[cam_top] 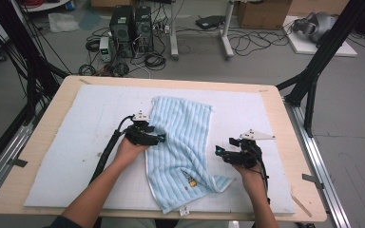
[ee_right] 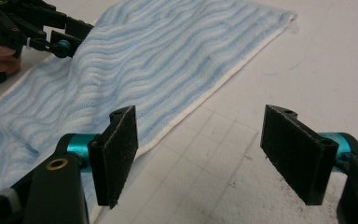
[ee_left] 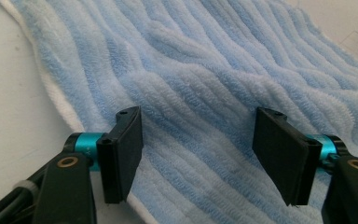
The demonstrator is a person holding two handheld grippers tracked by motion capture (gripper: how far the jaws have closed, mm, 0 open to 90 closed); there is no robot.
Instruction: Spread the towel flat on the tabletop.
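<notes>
Blue striped towel lying rumpled on the white mat, both grippers working at it.

Nearest the towel's folded front corner, the right gripper is hovering with jaws spread, just off its edge; farther along, the left gripper is pressing down, jaws apart. Probably best: pinching hems squarely before pulling flat.

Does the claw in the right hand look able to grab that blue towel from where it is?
Probably yes. The right claw is open beside the towel, whose near edge lies just ahead with only bare white mat between them.
</notes>
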